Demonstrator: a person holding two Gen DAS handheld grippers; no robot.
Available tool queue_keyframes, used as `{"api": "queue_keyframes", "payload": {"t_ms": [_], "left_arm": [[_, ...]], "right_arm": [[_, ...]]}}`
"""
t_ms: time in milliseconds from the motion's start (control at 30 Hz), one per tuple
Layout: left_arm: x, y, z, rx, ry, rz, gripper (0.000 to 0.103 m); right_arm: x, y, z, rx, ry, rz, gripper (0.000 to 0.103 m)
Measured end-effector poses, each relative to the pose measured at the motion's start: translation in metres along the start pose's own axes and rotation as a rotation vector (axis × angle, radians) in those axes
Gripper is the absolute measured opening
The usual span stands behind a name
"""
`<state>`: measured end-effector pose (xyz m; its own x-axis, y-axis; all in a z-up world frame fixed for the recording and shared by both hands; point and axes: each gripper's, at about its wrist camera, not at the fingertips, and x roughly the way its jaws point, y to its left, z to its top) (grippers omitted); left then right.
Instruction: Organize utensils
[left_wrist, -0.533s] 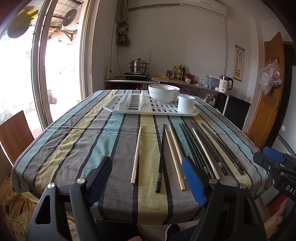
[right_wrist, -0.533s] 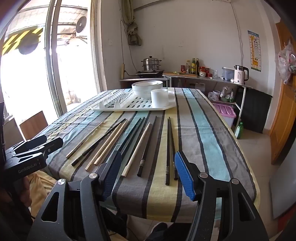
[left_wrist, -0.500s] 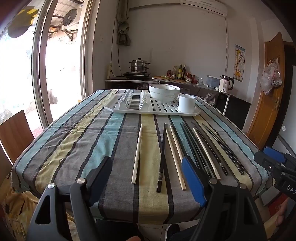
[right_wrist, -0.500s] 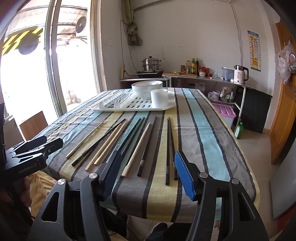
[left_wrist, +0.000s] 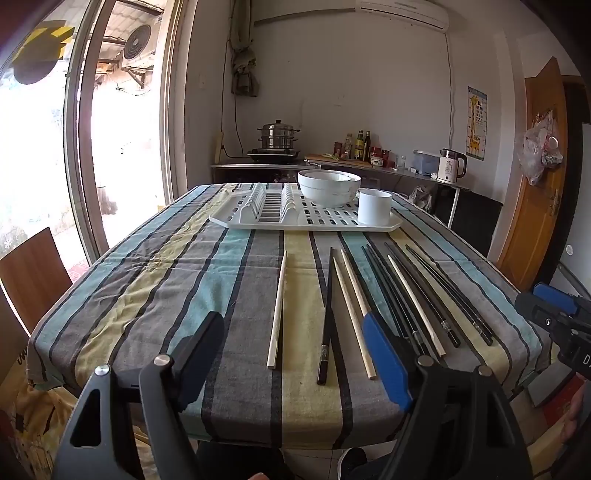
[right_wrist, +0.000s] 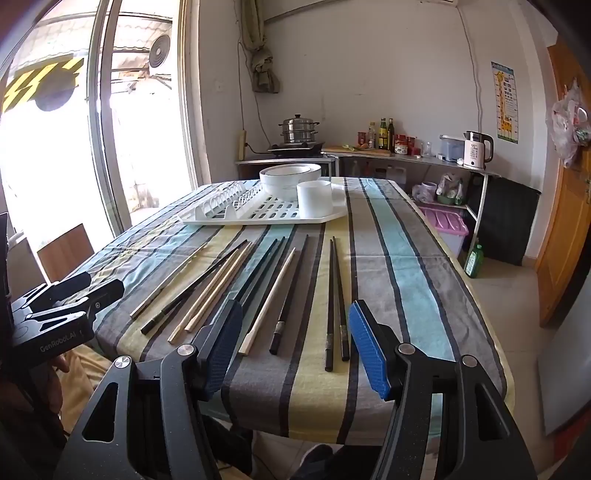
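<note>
On the striped tablecloth (left_wrist: 207, 273), in front of the white dish rack (left_wrist: 306, 221), lie the chopsticks (left_wrist: 351, 295) in a loose row, wooden and black ones mixed; all lie flat and point toward the rack. The left gripper (left_wrist: 295, 363) hovers at the near table edge with its jaws wide apart and nothing between them; the right gripper (right_wrist: 293, 349), also fully spread, holds nothing.

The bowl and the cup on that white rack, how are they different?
The bowl is wide with sides that flare outward; the cup is narrower with straight sides. The bowl has a thin dark line along its rim, and another bowl seems nested inside it; the cup is plain and stands alone. Both are white, upright, and stand on the flat slotted part of the rack.
</note>
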<state>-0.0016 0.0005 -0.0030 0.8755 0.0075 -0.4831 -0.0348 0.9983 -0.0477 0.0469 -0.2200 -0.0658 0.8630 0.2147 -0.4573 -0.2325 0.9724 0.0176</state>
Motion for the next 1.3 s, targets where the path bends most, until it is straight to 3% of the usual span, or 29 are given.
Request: {"api": "queue_keyframes", "payload": {"t_ms": [1300], "left_arm": [[-0.0027,0.0007,0.0043,-0.006,-0.023,0.008,0.076]], "right_arm": [[-0.0023,-0.0008,0.0021,0.002,-0.006,0.003,0.061]]}}
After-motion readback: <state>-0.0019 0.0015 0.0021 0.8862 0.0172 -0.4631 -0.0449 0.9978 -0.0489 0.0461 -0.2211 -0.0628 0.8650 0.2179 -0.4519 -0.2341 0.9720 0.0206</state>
